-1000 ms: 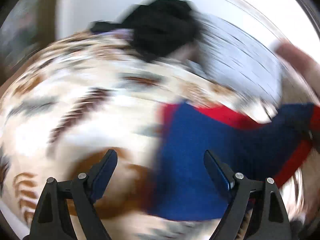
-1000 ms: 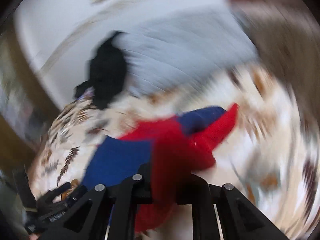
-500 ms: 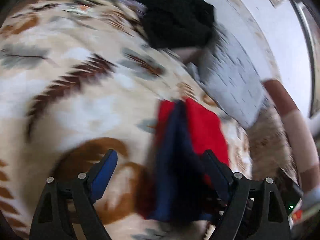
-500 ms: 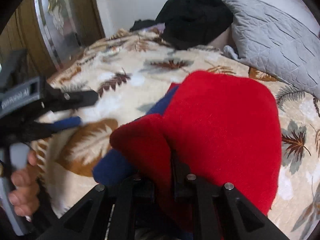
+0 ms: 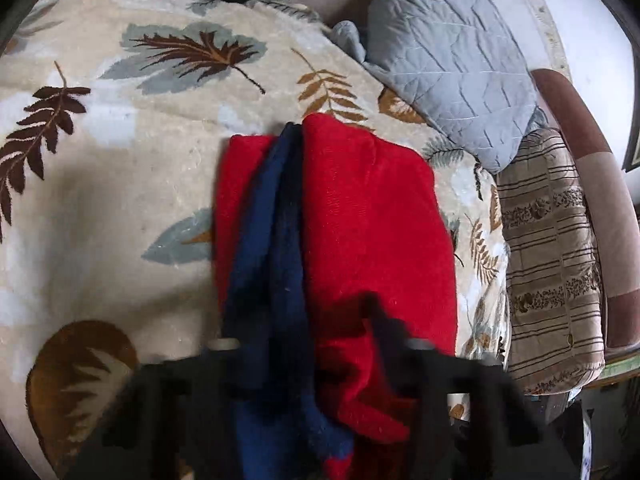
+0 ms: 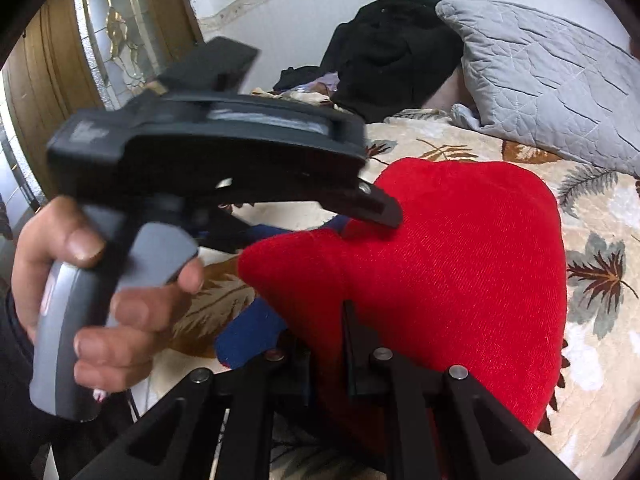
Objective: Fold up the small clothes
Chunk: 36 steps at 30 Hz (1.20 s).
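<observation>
A red and blue fleece garment [image 5: 372, 208] lies folded lengthwise on the leaf-print blanket [image 5: 120, 160], its blue layers showing along the left edge. My left gripper [image 5: 308, 320] is blurred and its jaws are closing, with the bunched near edge of the garment between them. In the right wrist view a hand [image 6: 100, 280] holds the left gripper [image 6: 372, 224], whose upper finger rests on the garment [image 6: 460, 260]. My right gripper [image 6: 328, 340] is shut on the garment's near red edge.
A grey quilted pillow [image 5: 448, 60] [image 6: 540, 80] lies just beyond the garment. A black clothes pile [image 6: 400, 48] sits at the back against the wall. A striped cushion [image 5: 552, 260] borders the blanket on the right. A wooden door [image 6: 48, 100] stands at the left.
The left gripper has swung in over the garment's left edge and narrowed its jaws around the cloth. The right gripper brought the red half over the blue and has since stayed put.
</observation>
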Motion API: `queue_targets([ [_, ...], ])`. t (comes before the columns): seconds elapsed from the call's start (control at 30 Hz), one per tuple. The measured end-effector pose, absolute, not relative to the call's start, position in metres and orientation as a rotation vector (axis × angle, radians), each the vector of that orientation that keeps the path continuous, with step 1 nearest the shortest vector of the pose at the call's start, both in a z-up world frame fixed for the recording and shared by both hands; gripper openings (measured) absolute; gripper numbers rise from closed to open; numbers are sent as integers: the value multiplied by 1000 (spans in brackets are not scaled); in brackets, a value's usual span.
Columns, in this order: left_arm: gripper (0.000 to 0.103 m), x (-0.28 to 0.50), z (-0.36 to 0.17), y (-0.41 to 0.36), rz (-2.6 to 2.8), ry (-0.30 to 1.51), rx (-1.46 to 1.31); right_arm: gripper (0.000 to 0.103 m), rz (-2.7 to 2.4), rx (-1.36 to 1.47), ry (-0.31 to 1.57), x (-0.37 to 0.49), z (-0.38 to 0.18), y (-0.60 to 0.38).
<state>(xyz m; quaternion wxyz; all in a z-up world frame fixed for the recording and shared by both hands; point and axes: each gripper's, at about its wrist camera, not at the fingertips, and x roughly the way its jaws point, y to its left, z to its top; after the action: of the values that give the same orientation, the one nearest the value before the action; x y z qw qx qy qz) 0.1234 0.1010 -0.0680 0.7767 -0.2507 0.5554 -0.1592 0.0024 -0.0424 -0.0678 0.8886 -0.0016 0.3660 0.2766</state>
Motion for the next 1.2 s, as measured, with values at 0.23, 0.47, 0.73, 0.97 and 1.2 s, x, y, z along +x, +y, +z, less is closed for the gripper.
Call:
queue_targets([
  [0.23,14,84,-29,100,-312,954,-394,13,617,4,715,-9,-57,-43],
  [0.47,14,93,-81,130,-266,1042,-536,18,663,-49,826,-9,-87,-24],
  [0.73,15,85,-90,137,-247,1036,-576,29,688,133,832,-21,-66,-60],
  [0.97,15,81,-89,135,-217,1031,-554,78,685,363,840,-15,-64,-84],
  [1.2,17,77,-77,132,-183,1050,-517,75,749,454,949,-4,-84,-83],
])
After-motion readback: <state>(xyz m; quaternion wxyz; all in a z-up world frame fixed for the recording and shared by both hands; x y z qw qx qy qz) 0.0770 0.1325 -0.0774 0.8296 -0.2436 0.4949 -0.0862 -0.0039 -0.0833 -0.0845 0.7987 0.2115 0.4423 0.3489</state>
